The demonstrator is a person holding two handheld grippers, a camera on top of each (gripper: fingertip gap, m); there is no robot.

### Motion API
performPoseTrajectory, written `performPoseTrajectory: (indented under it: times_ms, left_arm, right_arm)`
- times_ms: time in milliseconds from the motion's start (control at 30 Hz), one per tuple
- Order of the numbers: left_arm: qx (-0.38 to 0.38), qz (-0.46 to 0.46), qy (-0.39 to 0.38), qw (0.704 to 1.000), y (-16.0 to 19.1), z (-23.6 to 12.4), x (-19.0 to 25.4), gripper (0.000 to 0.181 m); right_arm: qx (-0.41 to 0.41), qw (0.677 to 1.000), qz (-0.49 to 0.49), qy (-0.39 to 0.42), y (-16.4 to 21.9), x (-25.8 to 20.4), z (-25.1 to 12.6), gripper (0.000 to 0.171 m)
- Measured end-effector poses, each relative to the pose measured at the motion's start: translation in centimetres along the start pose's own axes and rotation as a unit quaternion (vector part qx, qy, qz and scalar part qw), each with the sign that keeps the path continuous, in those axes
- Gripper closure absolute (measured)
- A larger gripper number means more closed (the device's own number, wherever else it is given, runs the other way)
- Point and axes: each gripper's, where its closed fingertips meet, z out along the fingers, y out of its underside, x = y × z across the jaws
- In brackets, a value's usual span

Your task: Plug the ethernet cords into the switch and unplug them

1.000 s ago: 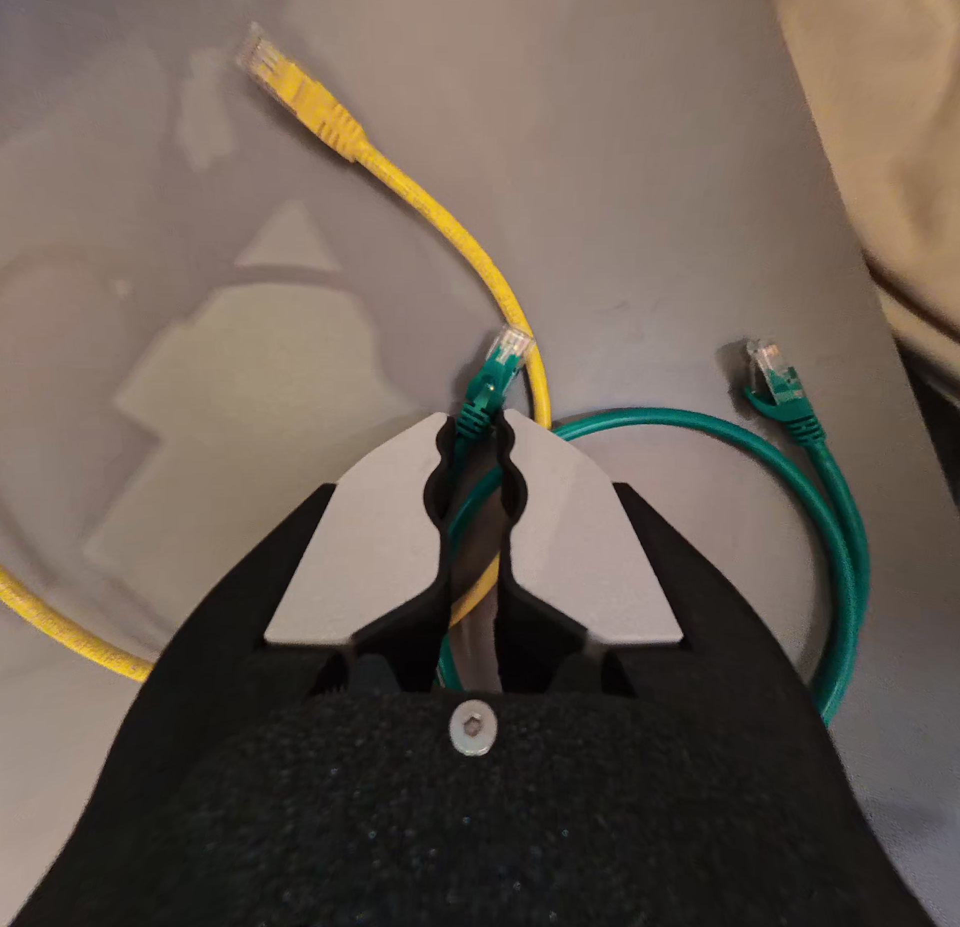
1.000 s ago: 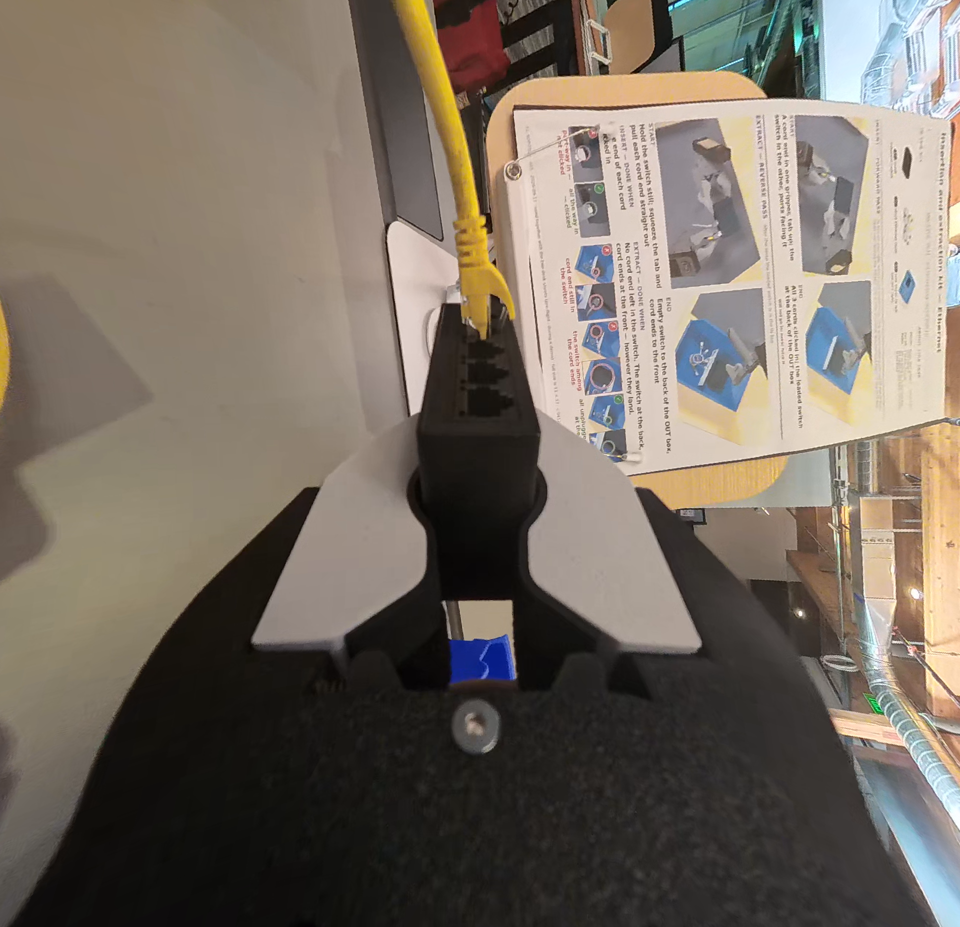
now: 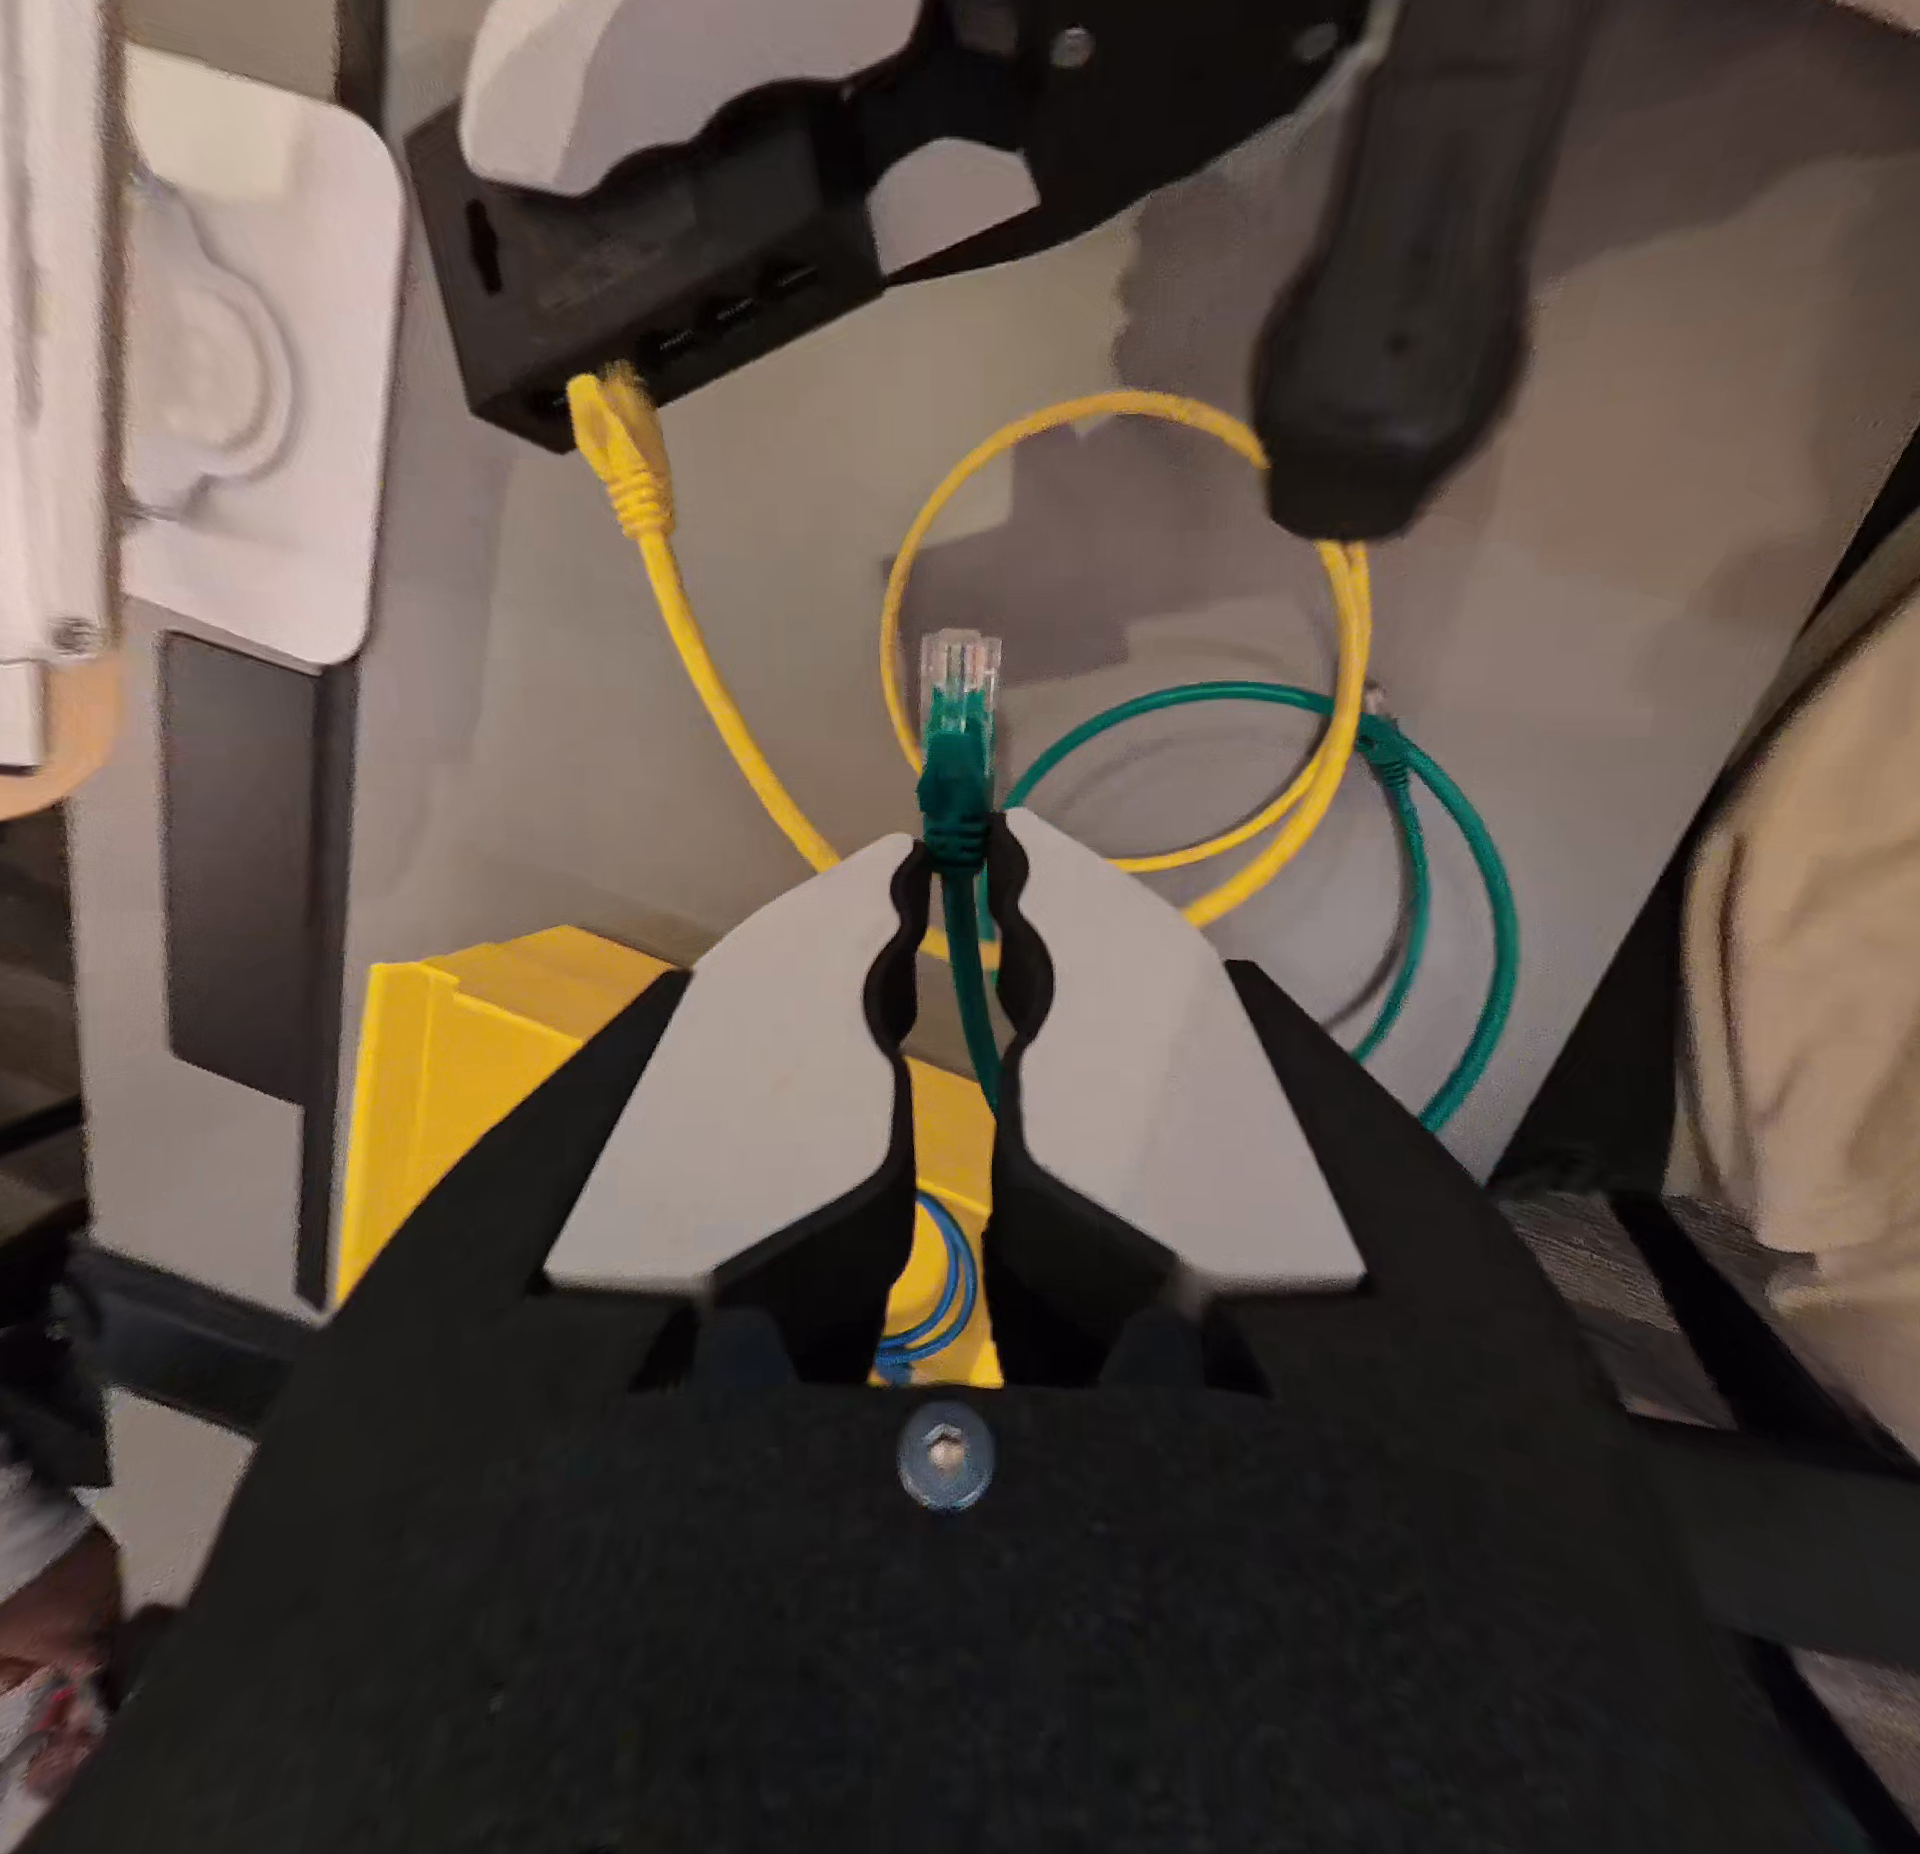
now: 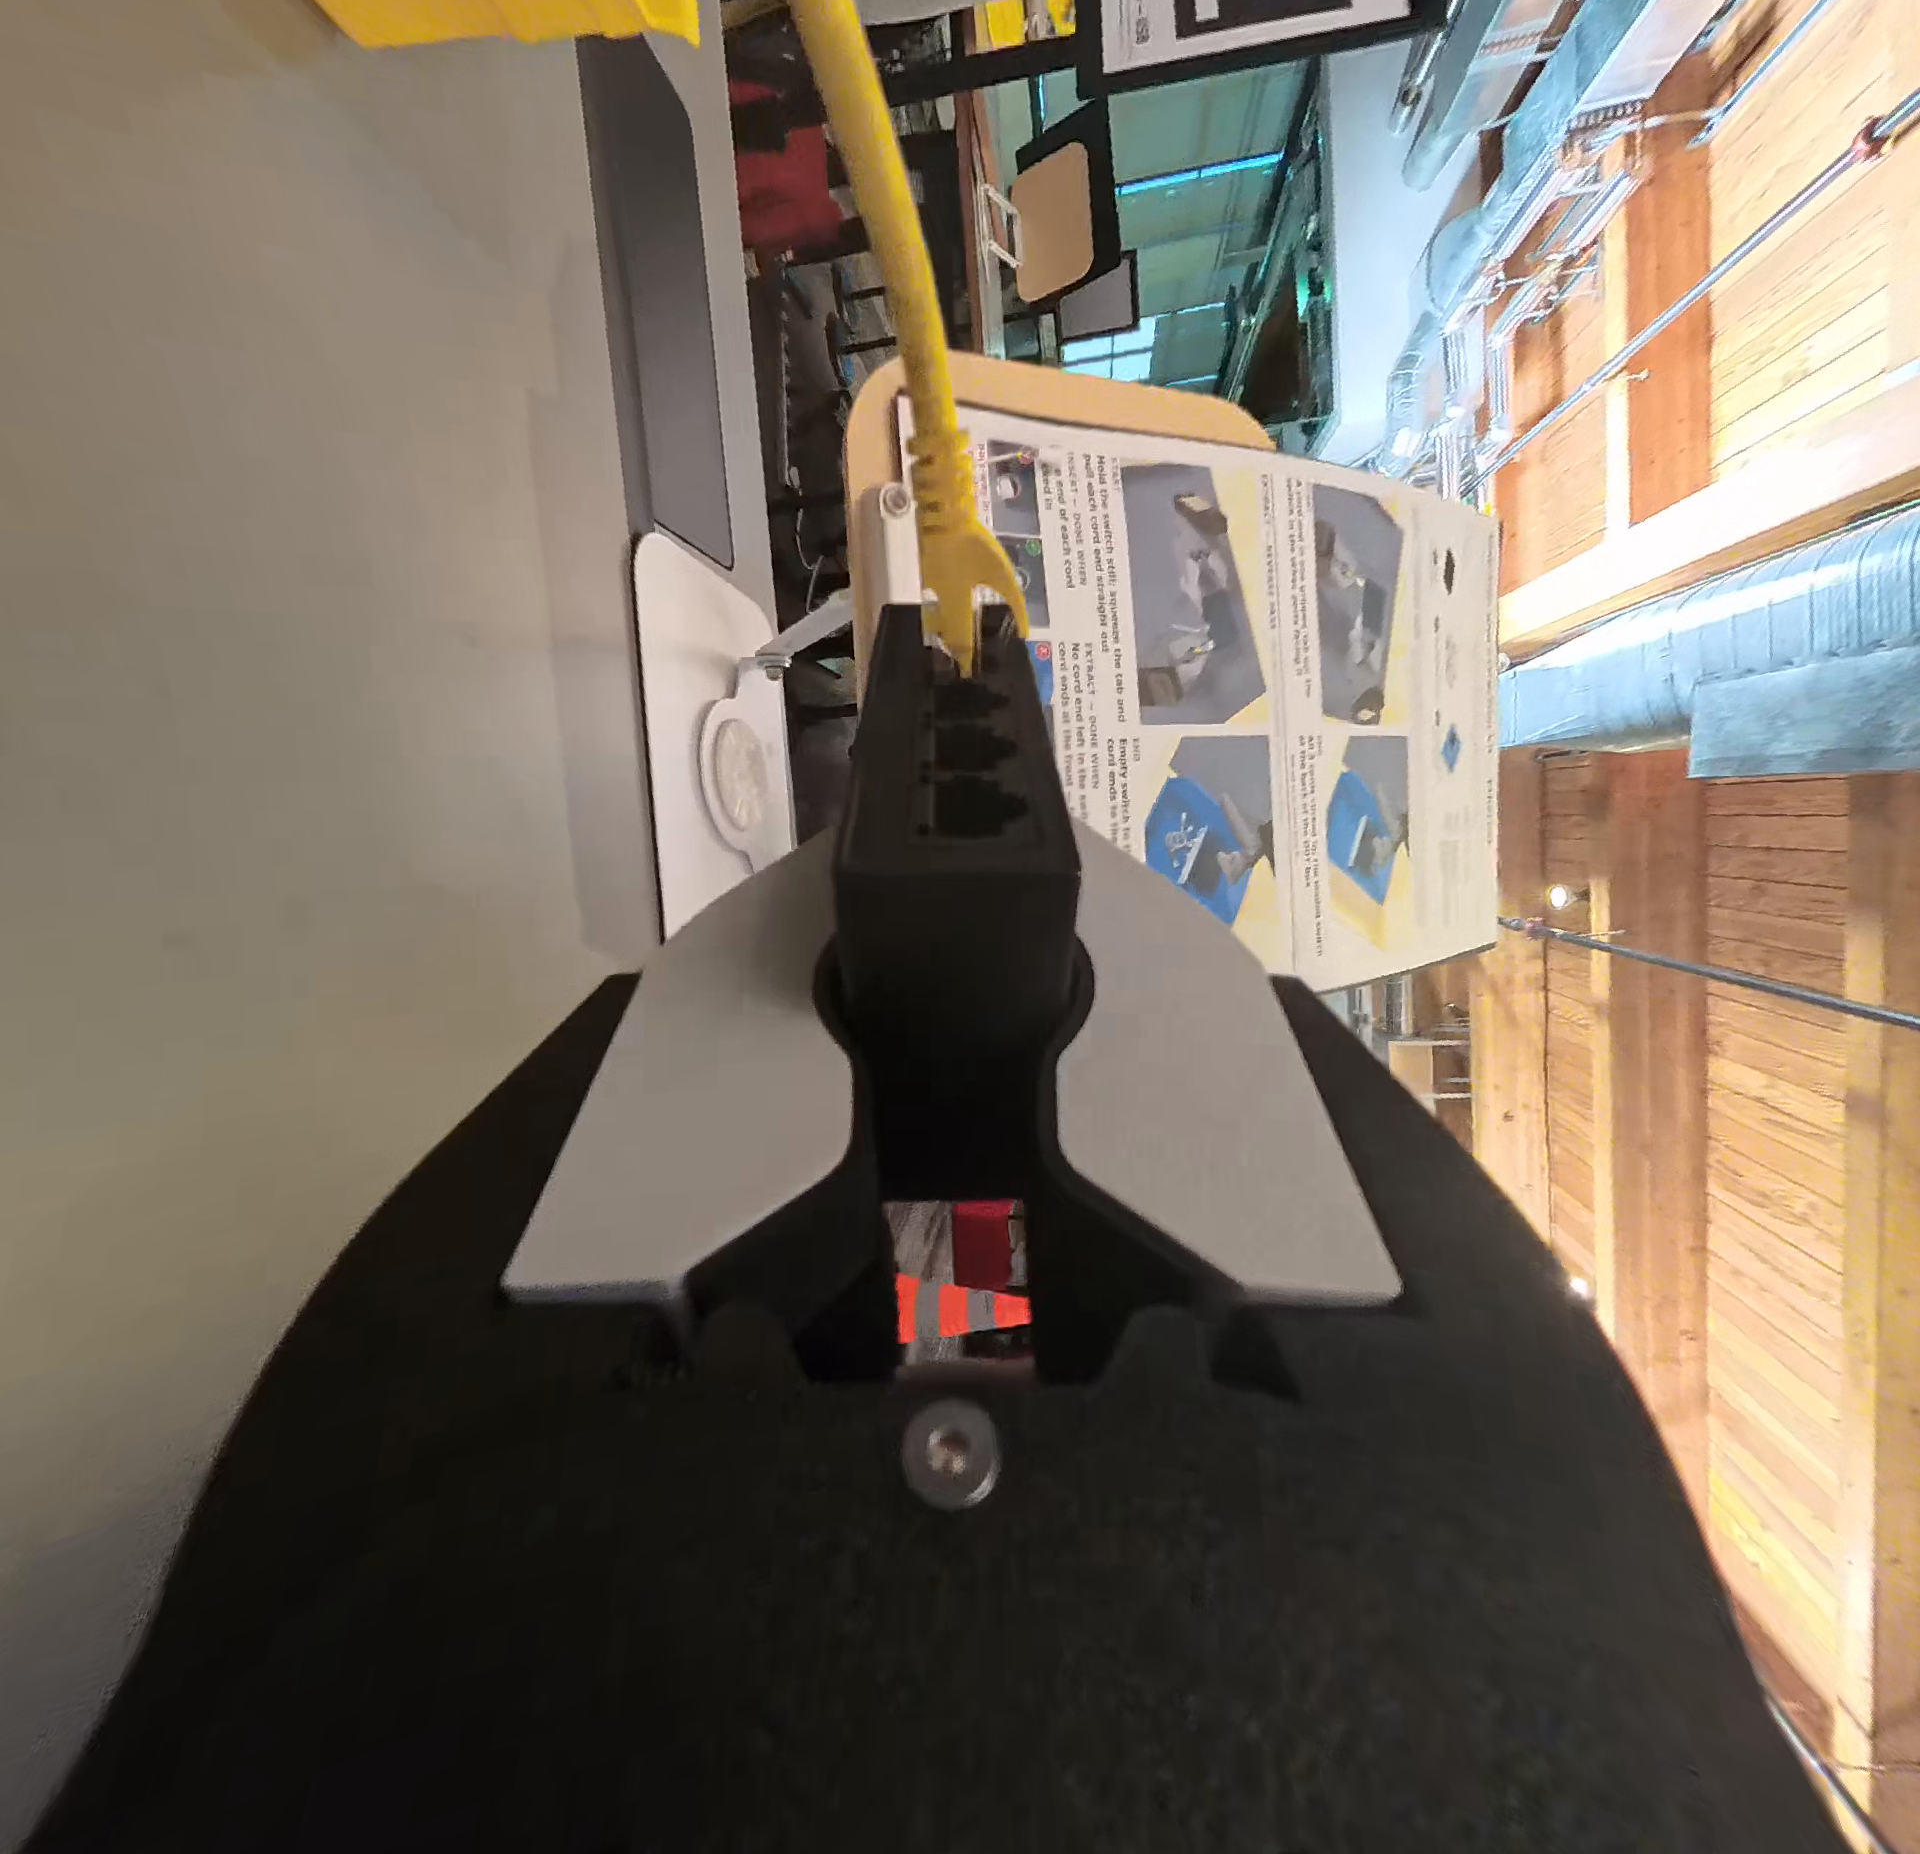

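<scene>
Left tongs (image 3: 961,848) nearly together, clamped on the green cord (image 3: 1475,911) just behind its boot. The green plug (image 3: 958,708) stands clear of the tips, clear connector end pointing away from the camera toward the switch, not touching it. The rest of the green cord loops on the grey worktop (image 3: 540,724) to the right; its other plug lies free there, partly behind the yellow cord.

Right tongs (image 4: 956,931) held apart by the width of the black switch (image 4: 951,817) and clamped on it — gripped at one end, so the port face runs away from the camera. In the left wrist view the same right tongs (image 3: 623,152) appear at top, holding the switch (image 3: 644,277) above the worktop, ports facing down and toward the left tongs.

Yellow cord (image 3: 717,682) — one plug seated in the end port farthest from the right tongs (image 4: 961,599); three nearer ports open. The cord hangs from the switch, passes behind the left tongs and curls into a loop on the worktop.

Yellow bin (image 3: 468,1066) sits below the left tongs, blue cord (image 3: 935,1295) coiled inside. Instruction sheet (image 4: 1278,703) stands behind the switch.
</scene>
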Motion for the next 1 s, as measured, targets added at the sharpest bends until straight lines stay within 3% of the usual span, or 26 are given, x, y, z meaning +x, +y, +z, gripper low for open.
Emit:
performPoseTrajectory:
  times_ms: [167, 333, 1000]
  left_arm:
    - [-0.025, -0.06, 0.012, 0.998, -1.4, 4.1, -3.4, 0.171]
    - [-0.044, -0.068, 0.028, 0.996, -2.0, 6.2, -3.9, 0.171]
    - [-0.079, -0.086, 0.06, 0.991, -1.6, 7.5, -3.5, 0.171]
  right_arm:
    - [-0.001, 1.0, -0.009, -0.004, -0.6, -0.3, -0.1, 0.141]
    - [-0.006, 0.999, -0.032, -0.008, -1.1, -1.1, 0.1, 0.141]
    - [-0.022, 0.998, -0.059, -0.014, -1.4, -2.4, 0.6, 0.141]
